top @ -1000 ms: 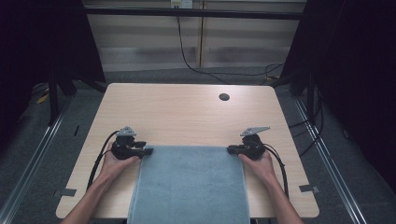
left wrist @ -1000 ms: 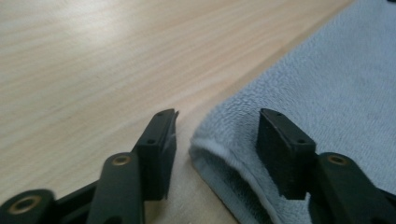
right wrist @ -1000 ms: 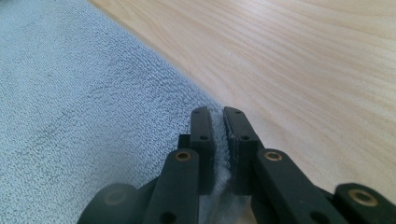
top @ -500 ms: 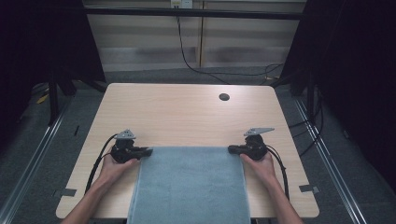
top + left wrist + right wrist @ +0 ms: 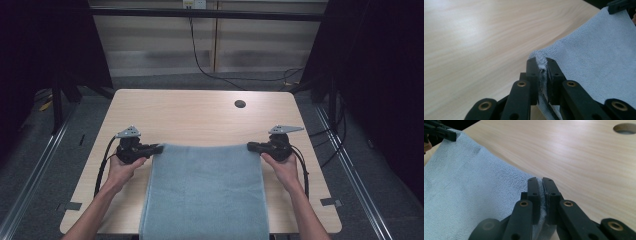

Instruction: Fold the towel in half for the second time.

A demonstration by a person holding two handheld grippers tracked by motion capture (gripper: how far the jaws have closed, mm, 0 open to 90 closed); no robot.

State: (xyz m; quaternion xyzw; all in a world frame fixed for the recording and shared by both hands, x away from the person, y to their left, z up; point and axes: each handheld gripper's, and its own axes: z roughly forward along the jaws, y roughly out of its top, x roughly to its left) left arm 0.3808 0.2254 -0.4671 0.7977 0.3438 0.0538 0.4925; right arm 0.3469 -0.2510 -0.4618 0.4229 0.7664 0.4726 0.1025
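Note:
A light blue towel (image 5: 205, 190) lies over the near half of the wooden table (image 5: 200, 115) and hangs past its front edge. My left gripper (image 5: 159, 148) holds the far left corner. In the left gripper view its jaws (image 5: 541, 62) have just been closing and now pinch the towel (image 5: 594, 55) corner between the pads. My right gripper (image 5: 251, 146) is shut on the far right corner, and in the right gripper view (image 5: 541, 181) the towel (image 5: 469, 190) edge is squeezed thin between its jaws. The far edge stretches between both grippers, slightly raised.
A round cable hole (image 5: 240, 104) sits in the far right part of the table, also seen as the hole (image 5: 625, 128) in the right gripper view. Bare wood lies beyond the towel. Dark floor, rails and cables surround the table.
Both hands have risen a little and drawn slightly apart, lifting the towel's far edge off the table and pulling it taut between the grippers.

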